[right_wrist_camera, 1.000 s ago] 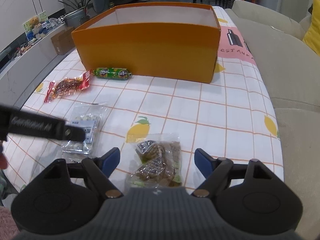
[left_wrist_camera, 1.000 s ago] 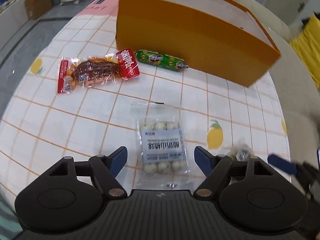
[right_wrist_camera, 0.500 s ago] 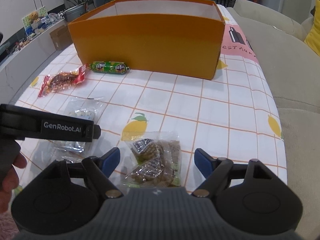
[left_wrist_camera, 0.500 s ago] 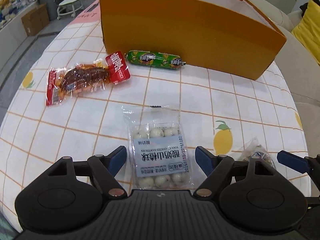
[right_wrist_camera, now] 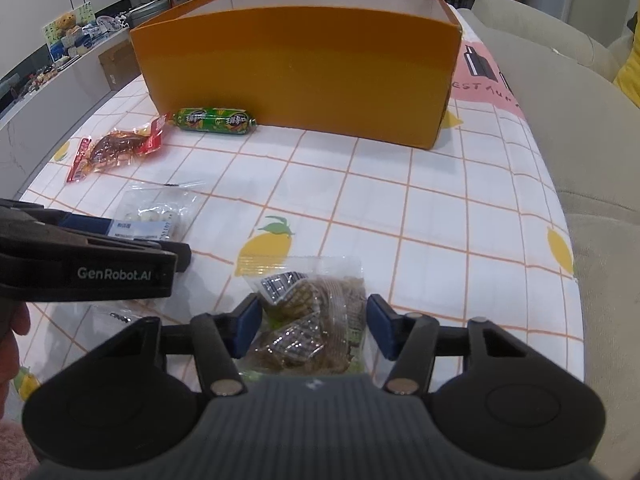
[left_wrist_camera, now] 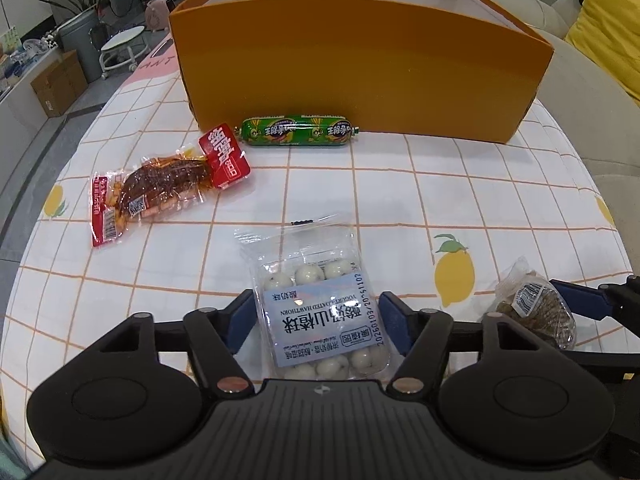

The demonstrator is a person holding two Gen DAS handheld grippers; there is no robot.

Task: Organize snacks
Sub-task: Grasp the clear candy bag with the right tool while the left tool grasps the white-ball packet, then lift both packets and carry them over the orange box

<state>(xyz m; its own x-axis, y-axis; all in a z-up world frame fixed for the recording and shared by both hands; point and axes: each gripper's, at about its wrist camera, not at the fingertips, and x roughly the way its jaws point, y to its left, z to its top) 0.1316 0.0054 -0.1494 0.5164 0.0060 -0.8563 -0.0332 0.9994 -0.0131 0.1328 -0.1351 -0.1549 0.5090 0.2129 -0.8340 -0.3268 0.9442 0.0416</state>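
Note:
My left gripper [left_wrist_camera: 318, 322] is open, its jaws on either side of a clear bag of white hawthorn balls [left_wrist_camera: 320, 300] lying on the table. My right gripper [right_wrist_camera: 314, 326] is open, its jaws straddling a clear bag of brown snacks [right_wrist_camera: 312, 320], which also shows in the left wrist view [left_wrist_camera: 532, 312]. A green sausage [left_wrist_camera: 298, 131] lies against the front wall of the orange box [left_wrist_camera: 360, 68]. A red-ended packet of brown meat [left_wrist_camera: 164, 184] lies to its left. The left gripper's body [right_wrist_camera: 80, 256] shows at the left of the right wrist view.
The table carries a white cloth [left_wrist_camera: 440, 184] with an orange grid and lemon prints. A beige sofa [right_wrist_camera: 580, 120] runs along the right side. The table's left edge drops to the floor, where a stool [left_wrist_camera: 120, 46] and cardboard box [left_wrist_camera: 56, 80] stand.
Both grippers have moved lower and forward over their bags, and each pair of jaws has narrowed around its bag. The left wrist view has swung to face the box squarely.

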